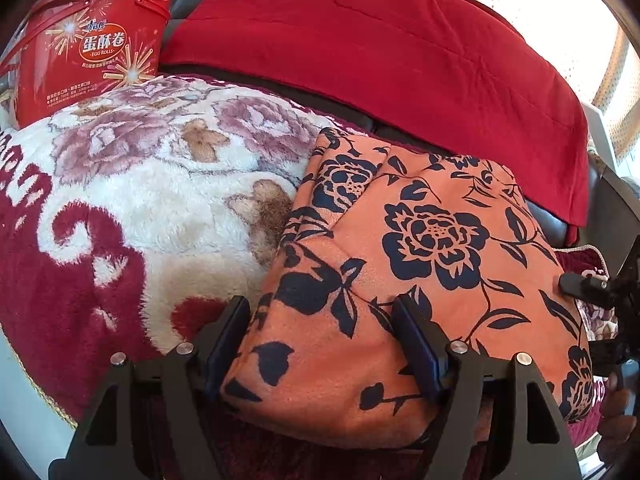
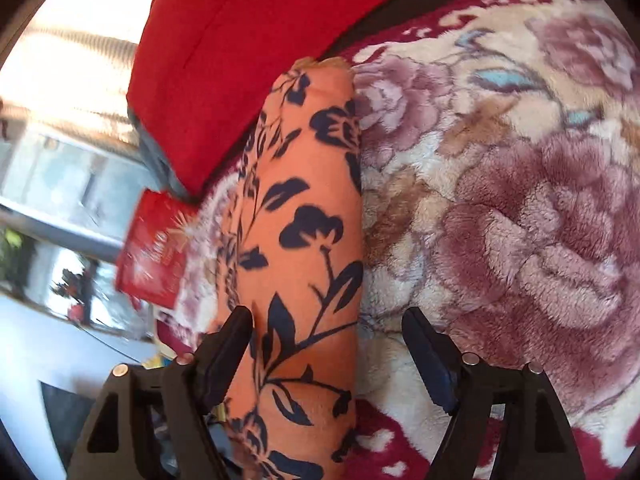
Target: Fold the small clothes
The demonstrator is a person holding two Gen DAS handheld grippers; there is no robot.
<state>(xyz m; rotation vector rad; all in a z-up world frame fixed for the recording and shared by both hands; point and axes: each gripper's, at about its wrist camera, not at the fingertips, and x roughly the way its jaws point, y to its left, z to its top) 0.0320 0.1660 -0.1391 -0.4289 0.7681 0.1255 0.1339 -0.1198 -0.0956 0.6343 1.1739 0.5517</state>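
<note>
Orange floral garment (image 1: 400, 264) folded on the fuzzy blanket (image 1: 140, 200)
Left tool (image 1: 324, 344) and right tool (image 2: 328, 344) both spread wide, straddling its edges, not pinching.

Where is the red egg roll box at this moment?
In the left wrist view the red egg roll box stands at the upper left, at the far edge of the flowered blanket, left of the red cloth.

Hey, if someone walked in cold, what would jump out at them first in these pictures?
The folded orange garment with dark blue flowers, lying on the plush rose-patterned blanket, with the open left gripper straddling its near edge. Then the bright red cloth draped behind it, and the red egg roll tub at the far left.
</note>
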